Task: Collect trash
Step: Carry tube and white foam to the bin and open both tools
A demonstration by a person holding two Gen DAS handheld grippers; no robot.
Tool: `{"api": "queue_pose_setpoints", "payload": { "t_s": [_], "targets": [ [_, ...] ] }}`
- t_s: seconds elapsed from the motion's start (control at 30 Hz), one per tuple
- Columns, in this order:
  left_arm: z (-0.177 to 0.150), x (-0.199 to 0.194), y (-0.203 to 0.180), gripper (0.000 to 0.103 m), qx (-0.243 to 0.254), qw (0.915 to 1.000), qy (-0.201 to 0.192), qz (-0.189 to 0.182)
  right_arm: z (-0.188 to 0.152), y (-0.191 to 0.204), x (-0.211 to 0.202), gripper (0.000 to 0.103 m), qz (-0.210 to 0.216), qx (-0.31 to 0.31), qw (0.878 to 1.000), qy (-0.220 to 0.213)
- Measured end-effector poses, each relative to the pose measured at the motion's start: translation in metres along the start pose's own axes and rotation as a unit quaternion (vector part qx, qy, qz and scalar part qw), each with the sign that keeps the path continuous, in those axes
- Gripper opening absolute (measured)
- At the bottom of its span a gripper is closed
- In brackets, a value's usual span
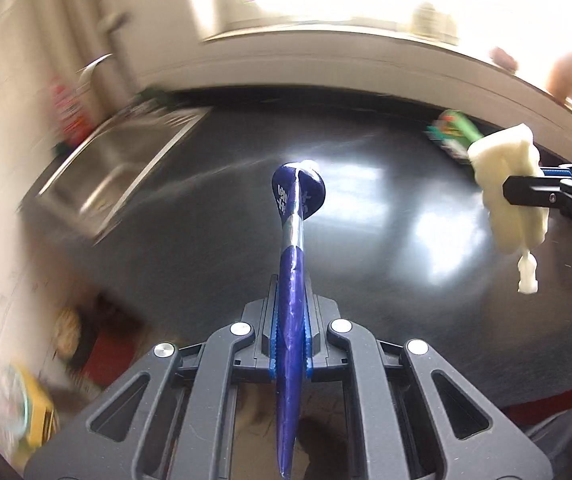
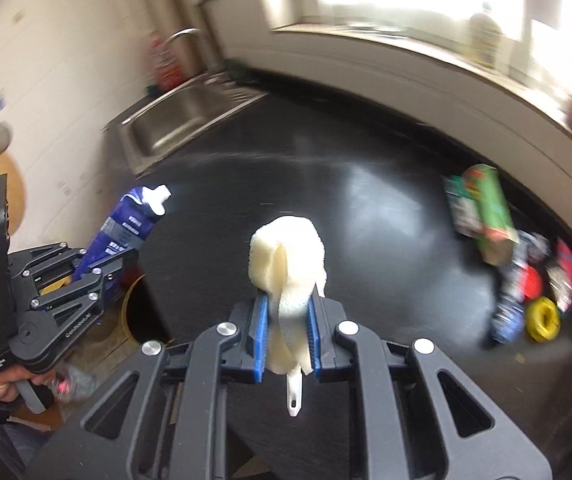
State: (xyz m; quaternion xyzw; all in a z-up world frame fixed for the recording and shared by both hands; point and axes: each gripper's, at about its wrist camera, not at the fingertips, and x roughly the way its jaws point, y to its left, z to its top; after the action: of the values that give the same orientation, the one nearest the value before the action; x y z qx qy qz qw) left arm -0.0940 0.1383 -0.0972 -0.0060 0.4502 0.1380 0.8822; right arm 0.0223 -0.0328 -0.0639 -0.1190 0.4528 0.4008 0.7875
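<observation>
Dark blue foil, flattened and squeezed, is what the left gripper (image 1: 290, 344) is clamped on: a blue tube with a white nozzle (image 1: 293, 240) is pinched edge-on between the blue pads, which are drawn in until only the thickness of the tube separates them. The tube projects straight ahead of the fingers, nozzle outward, clear of the glossy black countertop (image 1: 213, 248) below.

In the right gripper (image 2: 286, 340) a pale cream sponge with a white plastic handle (image 2: 288, 272) is squeezed; the pads are closed partway, with the foam bulging ahead of them and the handle tip hanging behind toward the camera. The sponge is held off the counter.

Both pieces appear to be in transit to a bin. A round dark opening with a light rim (image 2: 137, 312), seen below and beyond the left gripper, may be that bin, though this cannot be confirmed. The carry is best done with both grips kept firm until each item is directly over the opening, since the slick tube could slip and the foam could spring free if released early.

More litter is left ahead and to the right of the right gripper: a green and white carton (image 2: 482, 216), crumpled wrappers (image 2: 510, 304) and a yellow ring (image 2: 542, 324). The steel sink (image 2: 169, 124) lies ahead to the left.
</observation>
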Motion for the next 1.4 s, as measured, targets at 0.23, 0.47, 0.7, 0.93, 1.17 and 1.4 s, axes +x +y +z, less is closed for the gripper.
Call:
{"api": "queue_pose_setpoints", "payload": {
  "t_s": [0.23,0.47,0.7,0.93,1.17,1.4],
  "targets": [
    [-0.074,-0.014,0.11,0.008,-0.125,0.9874,0.043,0.087,0.024,0.142,0.077,0.017,0.137,-0.11,0.982,0.069],
    [-0.143,-0.008,0.183,0.008,-0.228,0.9623,0.091,0.118,0.026,0.243,0.149,0.017,0.195,-0.155,0.957,0.15],
    [-0.18,0.018,0.224,0.008,-0.276,0.9484,0.108,0.112,0.027,0.306,0.215,0.017,0.194,-0.169,0.946,0.199],
    [-0.183,0.042,0.249,0.008,-0.286,0.9471,0.108,0.098,0.027,0.335,0.252,0.017,0.175,-0.182,0.943,0.217],
    [-0.185,0.064,0.263,0.043,-0.286,0.9475,0.115,0.085,0.032,0.354,0.268,0.055,0.159,-0.196,0.942,0.22],
    [-0.18,0.061,0.269,0.072,-0.285,0.9489,0.098,0.094,0.038,0.352,0.261,0.056,0.167,-0.188,0.945,0.209]
  ]
}}
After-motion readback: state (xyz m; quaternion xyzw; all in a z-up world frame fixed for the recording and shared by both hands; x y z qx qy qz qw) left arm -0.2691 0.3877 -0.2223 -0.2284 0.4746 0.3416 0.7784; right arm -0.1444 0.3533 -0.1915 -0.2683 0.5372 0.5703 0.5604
